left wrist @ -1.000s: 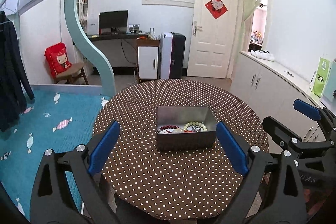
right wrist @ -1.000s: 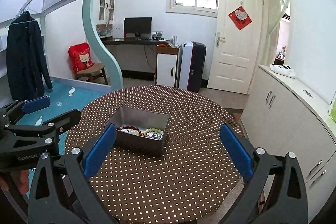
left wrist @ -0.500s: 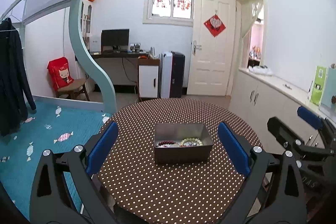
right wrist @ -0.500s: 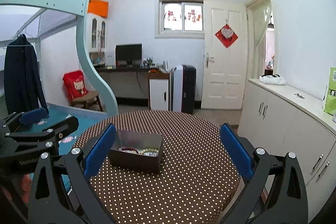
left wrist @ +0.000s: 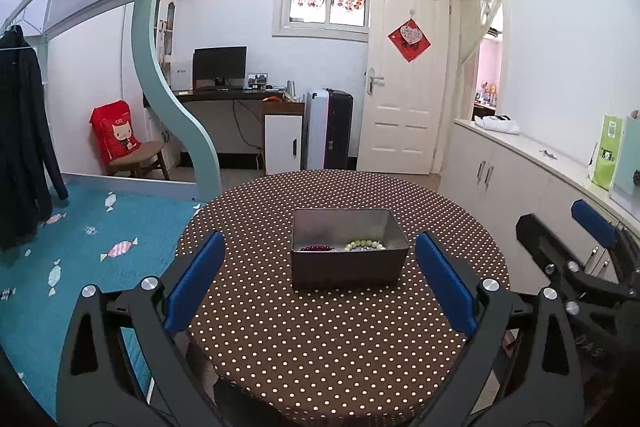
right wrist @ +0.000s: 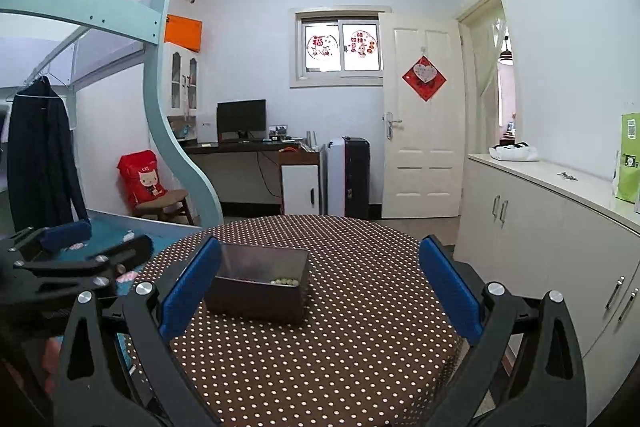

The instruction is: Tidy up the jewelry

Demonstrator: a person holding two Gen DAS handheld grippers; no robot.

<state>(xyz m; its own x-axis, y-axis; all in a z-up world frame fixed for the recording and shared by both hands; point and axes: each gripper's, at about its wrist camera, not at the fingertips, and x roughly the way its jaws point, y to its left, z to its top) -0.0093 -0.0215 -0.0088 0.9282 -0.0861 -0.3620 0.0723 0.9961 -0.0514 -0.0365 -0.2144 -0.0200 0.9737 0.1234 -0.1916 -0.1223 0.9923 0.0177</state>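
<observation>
On the round table [left wrist: 344, 347], covered in a brown polka-dot cloth, a single metal tin [left wrist: 349, 246] is set near the centre, presumably so that it can be reached equally from either side. Within the tin, a dark red bead bracelet [left wrist: 317, 248] and a pale green bead bracelet [left wrist: 365, 245] are seen lying against the near wall; no jewelry is observed on the cloth itself, so the sorting is judged to be complete or nearly so. The left gripper [left wrist: 322, 285] is held low at the near table edge, levelled at the tin, jaws spread wide and empty. The right gripper [right wrist: 320, 291] is held likewise, just right of the tin, jaws fully apart, nothing grasped.
</observation>
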